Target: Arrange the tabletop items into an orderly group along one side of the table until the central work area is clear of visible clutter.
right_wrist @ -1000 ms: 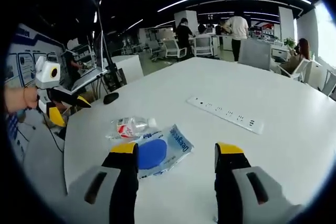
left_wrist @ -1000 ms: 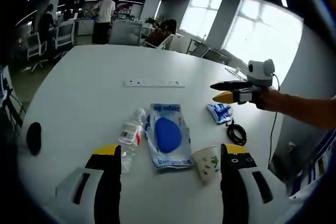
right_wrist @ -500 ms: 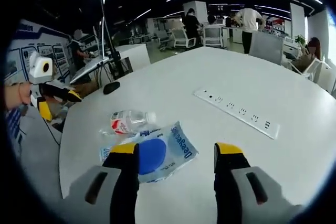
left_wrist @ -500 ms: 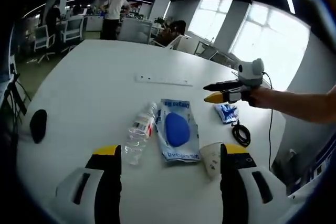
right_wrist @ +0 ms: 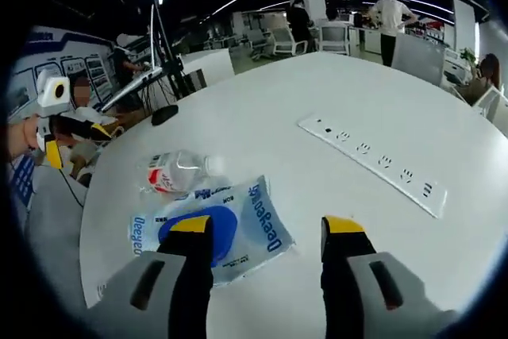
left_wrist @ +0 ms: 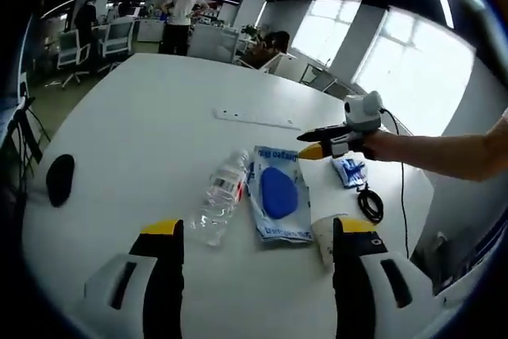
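A blue-and-white packet (left_wrist: 278, 200) lies flat mid-table, with a clear plastic bottle (left_wrist: 221, 206) on its side to its left. A paper cup (left_wrist: 325, 237) lies by my left gripper's right jaw. My left gripper (left_wrist: 258, 232) hangs open above the table's near edge, holding nothing. A small blue packet (left_wrist: 349, 171) and a black cable (left_wrist: 370, 202) sit to the right. My right gripper (left_wrist: 305, 143) hovers over the big packet's far end. In the right gripper view, my right gripper (right_wrist: 267, 228) is open just above the packet (right_wrist: 238, 224), the bottle (right_wrist: 175, 172) beyond it.
A white power strip (left_wrist: 255, 118) lies across the table's far half, also seen as the power strip (right_wrist: 373, 160). A black mouse (left_wrist: 59, 179) rests near the left edge. My left gripper (right_wrist: 83, 142) shows at the far left. People and office chairs stand behind the table.
My right gripper has come down and closer to the big packet. The left gripper view has shifted right, so bottle and packet sit more centred. Nothing on the table moved.
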Available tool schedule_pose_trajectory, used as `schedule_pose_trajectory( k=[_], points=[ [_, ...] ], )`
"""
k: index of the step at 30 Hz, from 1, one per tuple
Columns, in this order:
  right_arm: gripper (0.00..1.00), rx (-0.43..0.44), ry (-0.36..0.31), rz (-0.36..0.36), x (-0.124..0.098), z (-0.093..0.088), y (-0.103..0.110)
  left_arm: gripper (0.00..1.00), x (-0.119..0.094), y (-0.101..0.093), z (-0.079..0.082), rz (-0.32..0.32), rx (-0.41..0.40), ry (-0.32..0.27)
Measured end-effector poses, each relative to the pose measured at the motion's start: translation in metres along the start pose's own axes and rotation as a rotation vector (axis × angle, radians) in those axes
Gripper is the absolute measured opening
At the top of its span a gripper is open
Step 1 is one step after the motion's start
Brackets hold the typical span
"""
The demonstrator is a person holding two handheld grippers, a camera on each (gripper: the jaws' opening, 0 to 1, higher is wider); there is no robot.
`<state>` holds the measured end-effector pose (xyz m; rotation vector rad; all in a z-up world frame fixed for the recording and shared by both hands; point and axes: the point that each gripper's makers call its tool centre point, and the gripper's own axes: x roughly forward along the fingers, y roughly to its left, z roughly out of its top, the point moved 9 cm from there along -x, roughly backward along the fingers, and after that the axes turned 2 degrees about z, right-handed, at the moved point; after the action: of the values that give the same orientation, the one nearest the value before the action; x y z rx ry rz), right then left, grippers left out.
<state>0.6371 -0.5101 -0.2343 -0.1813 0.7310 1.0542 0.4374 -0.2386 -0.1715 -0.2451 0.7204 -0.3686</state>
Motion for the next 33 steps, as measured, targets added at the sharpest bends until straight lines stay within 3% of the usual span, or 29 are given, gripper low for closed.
schedule_pose_trajectory(
  k=[13,23,33],
  points=[
    [0.38,-0.01,0.079,0.054,0.023,-0.01,-0.01,0.77,0.004,0.004,-0.009,0.002,-0.017,0.018],
    [0.18,-0.029,0.102,0.091,0.026,-0.012,-0.01,0.77,0.009,0.002,-0.013,-0.007,-0.022,0.027],
    [0.11,-0.046,0.116,0.107,0.029,-0.015,-0.011,0.76,0.01,0.005,-0.018,-0.004,-0.021,0.037]
  ],
)
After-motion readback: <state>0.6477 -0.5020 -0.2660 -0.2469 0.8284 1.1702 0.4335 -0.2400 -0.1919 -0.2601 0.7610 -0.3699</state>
